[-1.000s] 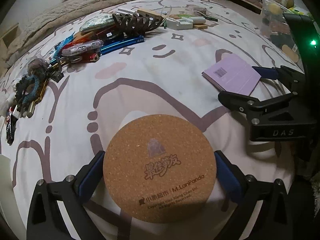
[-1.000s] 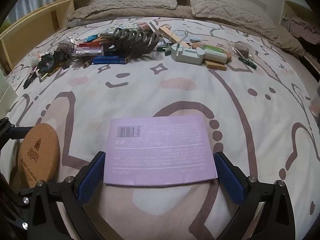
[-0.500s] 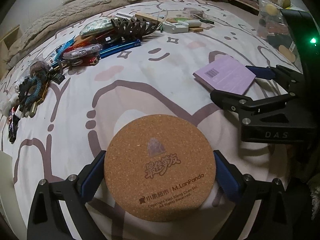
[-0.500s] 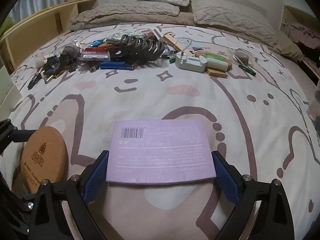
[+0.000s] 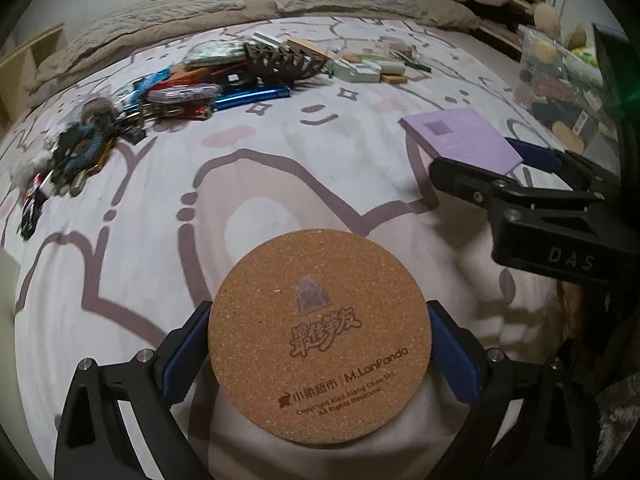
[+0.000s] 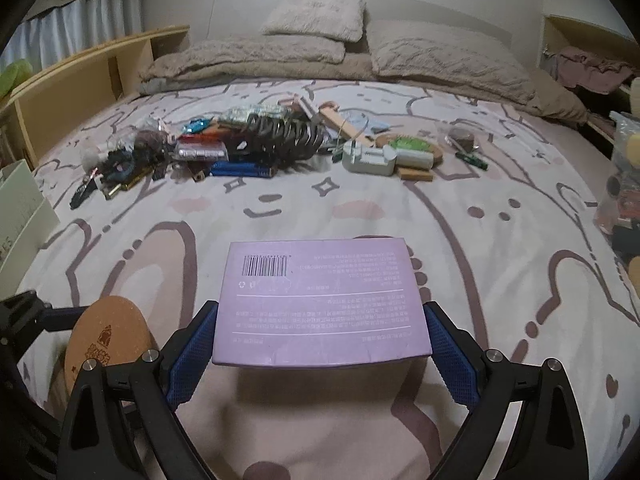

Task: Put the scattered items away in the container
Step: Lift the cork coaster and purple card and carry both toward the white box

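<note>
My left gripper [image 5: 319, 354] is shut on a round cork coaster [image 5: 320, 334] with printed writing, held flat above the bed; it also shows in the right wrist view [image 6: 105, 338]. My right gripper [image 6: 320, 334] is shut on a flat lilac box [image 6: 320, 300] with a barcode, held level above the bed; it also shows in the left wrist view [image 5: 460, 138]. A dark woven basket [image 6: 280, 136] lies among scattered small items across the far half of the bed. A clear container [image 5: 560, 76] with things inside stands at the right bed edge.
The bed has a white sheet with brown and pink shapes [image 6: 360, 208]. Pillows and a folded beige blanket [image 6: 320, 52] lie at the head. A wooden shelf [image 6: 80, 80] runs along the left side. A pale box [image 6: 20, 216] stands at the left edge.
Both grippers have lifted and tilted up with their objects still held. The right wrist view now takes in the wall and pillows. The scattered items have not moved.
</note>
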Available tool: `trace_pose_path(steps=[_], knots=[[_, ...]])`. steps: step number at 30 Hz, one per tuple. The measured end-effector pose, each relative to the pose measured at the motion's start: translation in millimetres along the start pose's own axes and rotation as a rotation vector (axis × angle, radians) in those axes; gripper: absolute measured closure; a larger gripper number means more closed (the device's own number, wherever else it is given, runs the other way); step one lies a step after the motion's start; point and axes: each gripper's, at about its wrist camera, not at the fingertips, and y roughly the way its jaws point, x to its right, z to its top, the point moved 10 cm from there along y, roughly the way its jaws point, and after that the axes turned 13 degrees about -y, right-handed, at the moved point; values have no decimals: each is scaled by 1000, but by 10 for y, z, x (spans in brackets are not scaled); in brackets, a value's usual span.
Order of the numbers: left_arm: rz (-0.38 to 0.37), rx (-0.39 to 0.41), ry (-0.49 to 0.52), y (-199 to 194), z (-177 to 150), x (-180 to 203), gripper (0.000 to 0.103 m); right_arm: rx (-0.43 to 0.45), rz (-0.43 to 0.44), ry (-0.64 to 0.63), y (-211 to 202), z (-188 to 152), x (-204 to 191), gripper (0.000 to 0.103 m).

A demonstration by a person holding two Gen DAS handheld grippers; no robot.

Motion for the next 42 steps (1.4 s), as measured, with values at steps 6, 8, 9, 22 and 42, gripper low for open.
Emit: trace_pose_path(steps=[6,8,9,22,42], knots=[[27,68,-40,-168,42,-110,3,27,-29,20,-165,21,32,6],[38,93,-48,-231,85,-151,3,37,-36,25,-230,25,34,6],[42,108,-51,-272,117,-169,3,41,-44,25,-265,27,30,6],[29,229,-99,-653,283,-311,3,89,-60,35,-590,-13,-109,6],[17,362,-105,-1332,492,-241,3,183,-80,30,-1176,236,-141,6]])
